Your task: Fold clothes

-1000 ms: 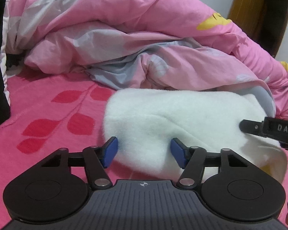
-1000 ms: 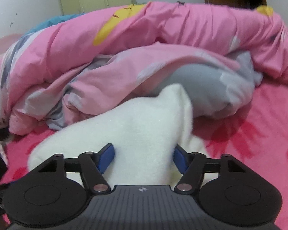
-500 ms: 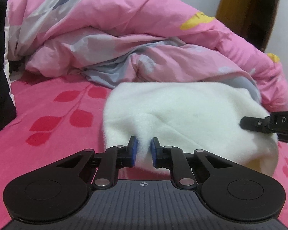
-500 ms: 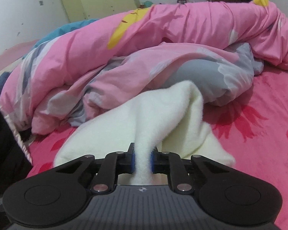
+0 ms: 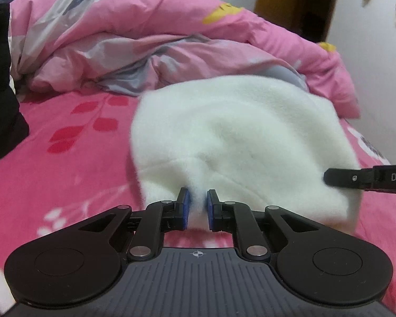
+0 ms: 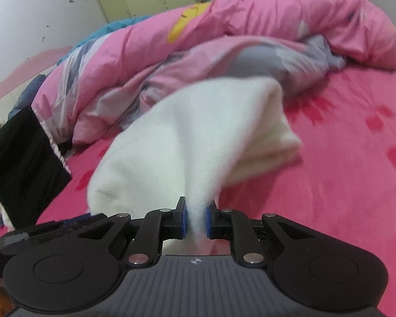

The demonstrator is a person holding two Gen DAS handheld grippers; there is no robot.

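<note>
On the pink bed sheet [image 5: 52, 174], left gripper [image 5: 197, 208] and right gripper [image 6: 196, 218] each clamp the white fleece garment's [image 5: 250, 137] near edge

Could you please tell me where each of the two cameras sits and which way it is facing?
Left wrist: on the left claw, looking forward over the white fleece garment toward the pink duvet; its own fingers pinch the fleece, and the right claw's tip shows.
Right wrist: on the right claw, facing the duvet, its fingers pinching the fleece.
Shared: the garment, duvet and pink bedsheet.
</note>
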